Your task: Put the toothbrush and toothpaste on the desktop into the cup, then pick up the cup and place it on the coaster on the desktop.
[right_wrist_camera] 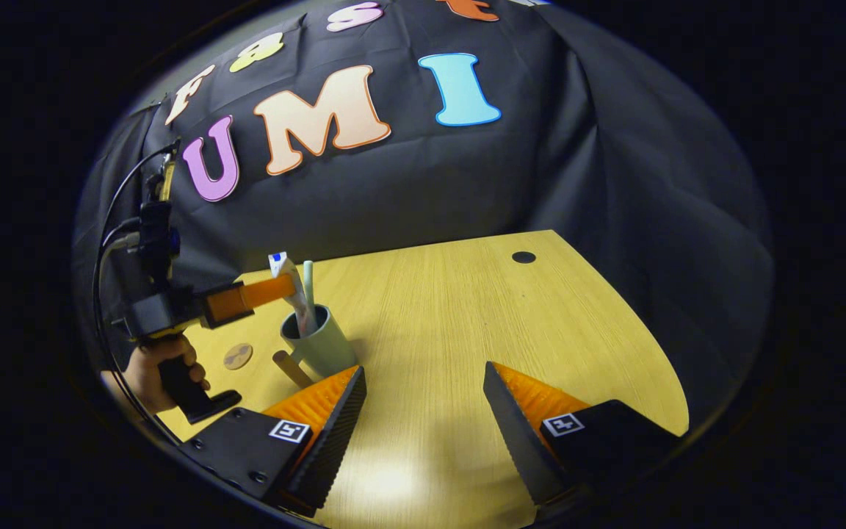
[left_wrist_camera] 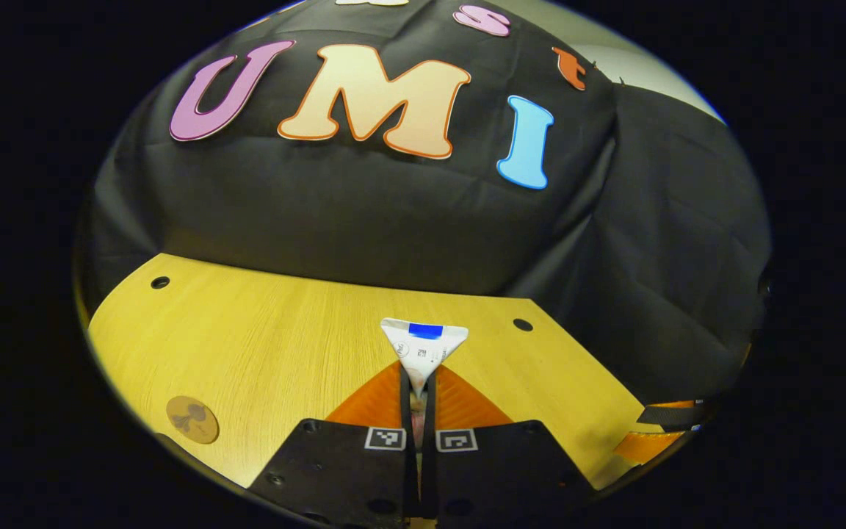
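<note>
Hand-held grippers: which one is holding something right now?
The left hand-held gripper, shut on the toothpaste over the cup. The right hand-held gripper is open and holds nothing.

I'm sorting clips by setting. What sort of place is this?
Likely a staged recording booth, not a real bathroom: black cloth wall draped behind a bare wooden desktop, with a cup holding toothpaste, and a hand holding the left gripper.

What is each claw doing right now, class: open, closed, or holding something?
Left claw: closed on the toothpaste, over the cup.
Right claw: open, holding nothing, above the desktop.
</note>
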Demonstrator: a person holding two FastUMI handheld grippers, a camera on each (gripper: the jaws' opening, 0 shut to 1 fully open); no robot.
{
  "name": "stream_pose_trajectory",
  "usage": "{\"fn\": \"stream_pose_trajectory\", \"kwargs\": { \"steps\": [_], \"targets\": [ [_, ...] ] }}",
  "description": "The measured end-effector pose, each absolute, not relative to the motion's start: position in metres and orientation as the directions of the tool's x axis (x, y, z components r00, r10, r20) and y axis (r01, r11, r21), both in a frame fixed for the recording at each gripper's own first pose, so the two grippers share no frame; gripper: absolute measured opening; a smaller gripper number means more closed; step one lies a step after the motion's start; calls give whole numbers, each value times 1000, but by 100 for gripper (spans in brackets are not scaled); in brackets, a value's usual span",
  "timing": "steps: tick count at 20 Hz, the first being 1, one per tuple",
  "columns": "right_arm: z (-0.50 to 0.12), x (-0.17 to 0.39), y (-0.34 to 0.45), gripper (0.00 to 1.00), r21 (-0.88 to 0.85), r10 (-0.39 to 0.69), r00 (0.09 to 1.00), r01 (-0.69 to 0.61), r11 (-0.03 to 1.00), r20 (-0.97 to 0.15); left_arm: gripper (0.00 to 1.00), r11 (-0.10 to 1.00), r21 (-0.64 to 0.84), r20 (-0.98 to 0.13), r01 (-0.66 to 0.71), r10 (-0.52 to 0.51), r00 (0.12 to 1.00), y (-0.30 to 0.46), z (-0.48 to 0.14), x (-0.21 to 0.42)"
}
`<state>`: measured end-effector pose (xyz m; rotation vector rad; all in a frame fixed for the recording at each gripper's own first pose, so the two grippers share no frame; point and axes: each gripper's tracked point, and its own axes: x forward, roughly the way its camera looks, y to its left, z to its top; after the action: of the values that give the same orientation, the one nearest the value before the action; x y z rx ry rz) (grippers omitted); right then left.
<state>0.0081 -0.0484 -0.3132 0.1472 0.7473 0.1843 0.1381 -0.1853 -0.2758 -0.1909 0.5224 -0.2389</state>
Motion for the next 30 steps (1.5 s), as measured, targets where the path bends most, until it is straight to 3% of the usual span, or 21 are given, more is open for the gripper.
{"fn": "stream_pose_trajectory", "kwargs": {
  "steps": [4,6,9,15,16,18,19,24,29,30],
  "targets": [
    [-305,20,-34,96,235,292,708,-180,955,-644,6,969,-207,-546,134,-228,806,-181,-304,106],
    [-303,27,-21,99,248,334,691,-225,942,-641,24,971,-213,-516,111,-208,831,-174,-296,107],
    [-307,31,1,99,252,370,641,-272,929,-672,97,978,-182,-462,102,-177,869,-159,-271,105],
    [-325,26,53,99,240,355,509,-280,930,-784,95,976,-192,-421,107,-180,889,-117,-245,83],
    [-328,24,63,95,244,356,479,-281,928,-802,95,976,-187,-414,109,-179,893,-108,-240,81],
    [-334,26,79,99,248,353,443,-278,928,-824,95,981,-161,-401,104,-162,902,-86,-231,76],
    [-340,27,84,95,237,338,422,-274,932,-841,95,984,-152,-396,96,-149,906,-75,-227,73],
    [-366,26,113,99,240,316,301,-264,934,-900,95,992,-122,-377,12,-57,924,-9,-218,59],
    [-389,27,132,95,215,282,242,-268,939,-928,95,990,-120,-407,-79,23,913,41,-229,44],
    [-393,26,134,99,206,270,233,-267,941,-934,95,988,-123,-414,-91,33,910,47,-231,42]
  ]
}}
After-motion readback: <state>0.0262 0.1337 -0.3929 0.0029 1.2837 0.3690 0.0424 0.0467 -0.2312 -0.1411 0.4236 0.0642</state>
